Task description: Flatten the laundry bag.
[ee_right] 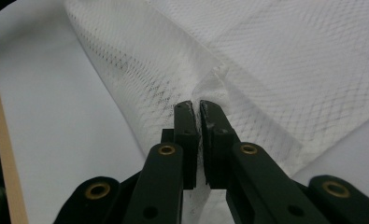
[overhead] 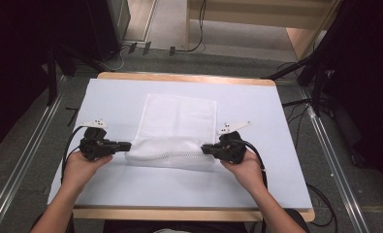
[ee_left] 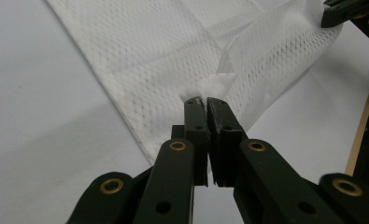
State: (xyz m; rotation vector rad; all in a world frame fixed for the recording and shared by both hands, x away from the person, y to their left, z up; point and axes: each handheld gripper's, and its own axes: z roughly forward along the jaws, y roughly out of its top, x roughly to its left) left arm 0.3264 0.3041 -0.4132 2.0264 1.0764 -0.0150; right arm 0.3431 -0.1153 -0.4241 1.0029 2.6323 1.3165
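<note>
Lying on the white tabletop [overhead: 116,97] is one white mesh bag [overhead: 177,124], its near edge lifted off the surface between two grippers. The left gripper [overhead: 127,145] has its jaws closed on the bag's near left corner. The right gripper [overhead: 204,148] has its jaws clamped on the near right corner. What the bag holds cannot be told.
</note>
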